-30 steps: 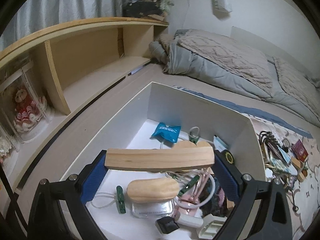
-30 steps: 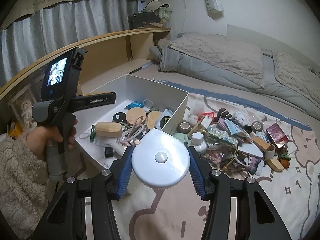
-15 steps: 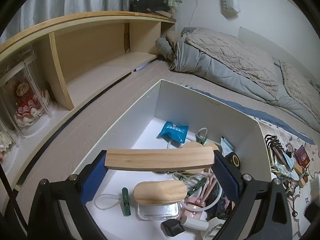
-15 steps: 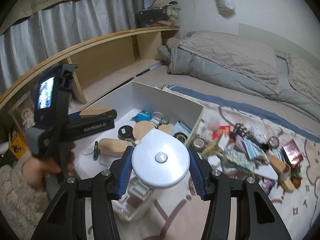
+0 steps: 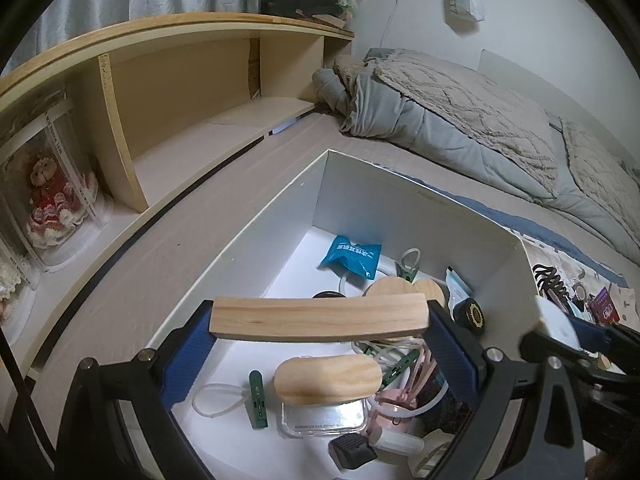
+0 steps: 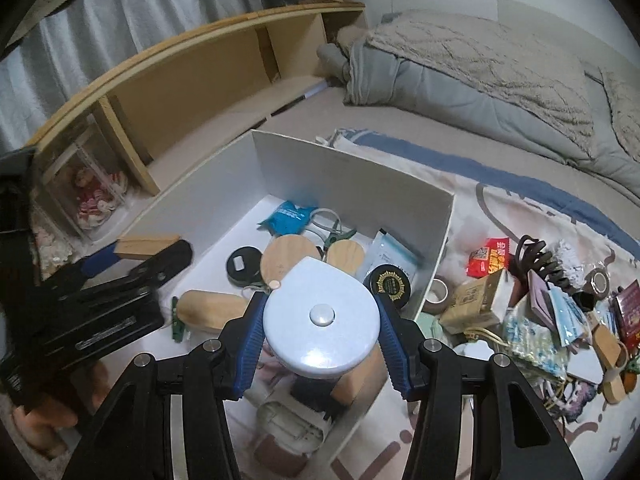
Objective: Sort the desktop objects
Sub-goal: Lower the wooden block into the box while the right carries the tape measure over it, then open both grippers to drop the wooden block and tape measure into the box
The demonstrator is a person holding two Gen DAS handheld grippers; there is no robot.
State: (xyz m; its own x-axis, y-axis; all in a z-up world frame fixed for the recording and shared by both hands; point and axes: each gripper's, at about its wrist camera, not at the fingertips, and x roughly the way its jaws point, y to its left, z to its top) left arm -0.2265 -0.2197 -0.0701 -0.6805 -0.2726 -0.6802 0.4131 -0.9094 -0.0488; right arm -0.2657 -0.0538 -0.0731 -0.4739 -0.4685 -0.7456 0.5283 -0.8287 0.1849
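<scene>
The left gripper (image 5: 320,322) has its jaws clamped on the ends of a long wooden block (image 5: 318,317), held level above the near left part of the white box (image 5: 404,216). The right gripper (image 6: 320,330) has its jaws pressed against the sides of a round white tape-measure case (image 6: 322,318), held over the near right part of the same box, just inside its right wall. In the box lie a blue packet (image 6: 287,216) by the far wall, a wooden disc (image 6: 289,254) near the middle, a rounded wooden piece (image 5: 328,376) toward the near side, and a black round lid (image 6: 389,283) by the right wall. Right of the box, a heap of small things (image 6: 540,304) lies on the patterned bed cover (image 6: 532,216).
</scene>
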